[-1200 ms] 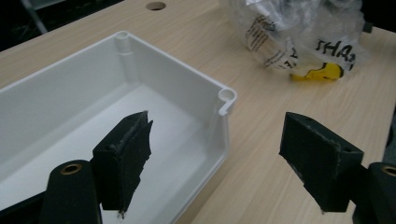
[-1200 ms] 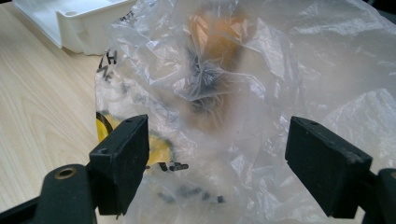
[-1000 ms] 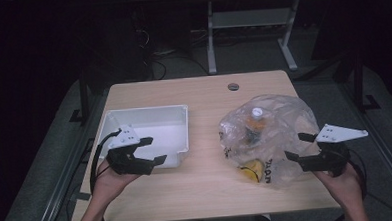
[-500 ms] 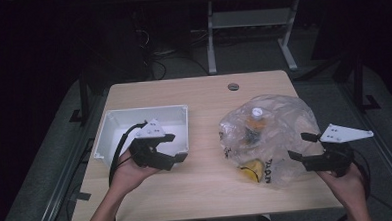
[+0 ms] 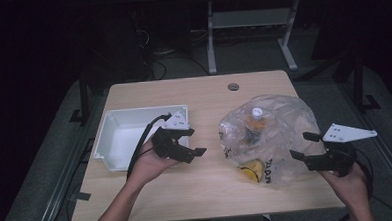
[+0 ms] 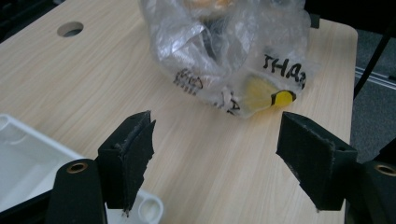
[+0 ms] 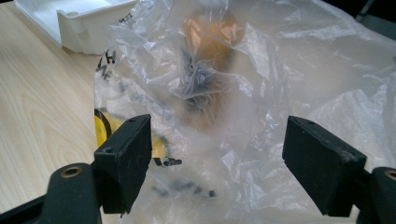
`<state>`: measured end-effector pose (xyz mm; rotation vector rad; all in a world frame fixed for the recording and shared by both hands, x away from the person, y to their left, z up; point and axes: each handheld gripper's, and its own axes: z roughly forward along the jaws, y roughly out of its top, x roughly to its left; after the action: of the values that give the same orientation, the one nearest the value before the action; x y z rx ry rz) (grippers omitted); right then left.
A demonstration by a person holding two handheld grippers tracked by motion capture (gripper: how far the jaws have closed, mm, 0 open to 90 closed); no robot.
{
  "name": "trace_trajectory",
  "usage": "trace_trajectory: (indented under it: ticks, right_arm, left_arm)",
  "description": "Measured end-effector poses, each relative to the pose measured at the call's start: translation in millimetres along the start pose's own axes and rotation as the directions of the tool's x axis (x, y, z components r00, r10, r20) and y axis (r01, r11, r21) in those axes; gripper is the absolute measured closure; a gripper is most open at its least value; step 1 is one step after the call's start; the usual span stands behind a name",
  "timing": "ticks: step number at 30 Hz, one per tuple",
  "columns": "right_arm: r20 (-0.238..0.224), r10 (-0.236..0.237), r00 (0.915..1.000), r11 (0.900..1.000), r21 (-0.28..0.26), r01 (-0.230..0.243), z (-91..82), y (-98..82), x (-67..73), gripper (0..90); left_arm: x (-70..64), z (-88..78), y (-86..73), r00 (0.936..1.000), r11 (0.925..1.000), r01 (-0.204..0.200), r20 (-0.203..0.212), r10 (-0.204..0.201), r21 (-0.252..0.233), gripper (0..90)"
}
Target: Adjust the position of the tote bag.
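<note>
On the wooden desk [image 5: 193, 98], the clear plastic bag [image 5: 277, 124] of items lies right of the white bin [image 5: 120, 139], between the left tool [image 5: 194, 142] and right tool [image 5: 301, 145], both jaws spread wide, gripping nothing.

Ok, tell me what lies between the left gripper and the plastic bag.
Bare tabletop. In the left gripper view, plain wood runs from the left gripper to the plastic bag.
</note>
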<state>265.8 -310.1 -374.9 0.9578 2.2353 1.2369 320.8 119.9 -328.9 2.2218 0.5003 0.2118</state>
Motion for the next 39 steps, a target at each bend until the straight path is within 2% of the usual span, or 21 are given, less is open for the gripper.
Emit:
trace_trajectory:
  ticks: [6,9,15,23,24,28,29,33,35,36,39]
  right_arm:
    - [-0.002,0.004,1.0000,1.000,0.004,-0.004,0.5,-1.7,-0.8,23.6]
    - [0.001,-0.001,1.0000,1.000,0.002,0.001,0.3,-0.6,-0.7,23.6]
    - [0.003,0.007,1.0000,1.000,0.004,-0.007,-0.4,-2.6,-2.6,23.6]
    - [0.001,0.005,1.0000,1.000,-0.003,-0.005,-0.9,-1.8,-2.3,23.6]
    - [-0.001,0.006,1.0000,1.000,-0.003,-0.006,-0.7,-2.2,-2.5,23.6]
    - [0.001,0.008,1.0000,1.000,0.004,-0.008,-1.2,-3.5,-3.4,23.6]
    - [0.002,0.010,0.9999,1.000,-0.001,-0.010,-1.7,-3.5,-3.7,23.6]
    - [0.003,0.009,1.0000,1.000,-0.004,-0.009,-2.1,-2.8,-4.4,23.6]
    - [0.003,0.010,0.9999,1.000,-0.004,-0.010,-1.9,-3.1,-3.7,23.6]
    - [0.002,0.014,0.9999,1.000,-0.001,-0.014,-1.9,-3.6,-3.3,23.8]
    - [0.005,0.010,0.9999,1.000,0.001,-0.010,-2.2,-4.0,-3.6,23.9]
  left_arm:
    - [0.7,13.4,12.9,0.9995,0.9994,-0.025,0.022,0.025,0.022,27.1]
    - [-0.2,21.1,19.7,0.9992,0.9993,-0.024,0.032,0.023,0.029,27.7]
    - [-4.6,36.1,35.0,0.9956,0.9948,-0.082,0.050,0.079,0.060,28.1]
    - [-6.3,52.8,51.9,0.9935,0.9944,-0.092,0.072,0.088,0.052,27.9]
    - [-5.8,54.6,54.3,0.9917,0.9930,-0.105,0.080,0.101,0.054,28.1]
    - [-6.7,61.6,59.9,0.9890,0.9924,-0.111,0.104,0.105,0.054,28.8]
    - [-6.5,66.7,63.0,0.9879,0.9902,-0.122,0.105,0.114,0.068,28.7]
    - [-5.2,73.4,68.0,0.9878,0.9886,-0.132,0.093,0.125,0.073,26.9]
    - [-2.9,79.1,70.2,0.9889,0.9876,-0.137,0.068,0.132,0.077,25.9]
    - [1.7,86.2,71.0,0.9911,0.9902,-0.115,0.076,0.109,0.079,25.1]
    - [4.5,93.4,70.9,0.9928,0.9909,-0.105,0.067,0.100,0.084,25.1]
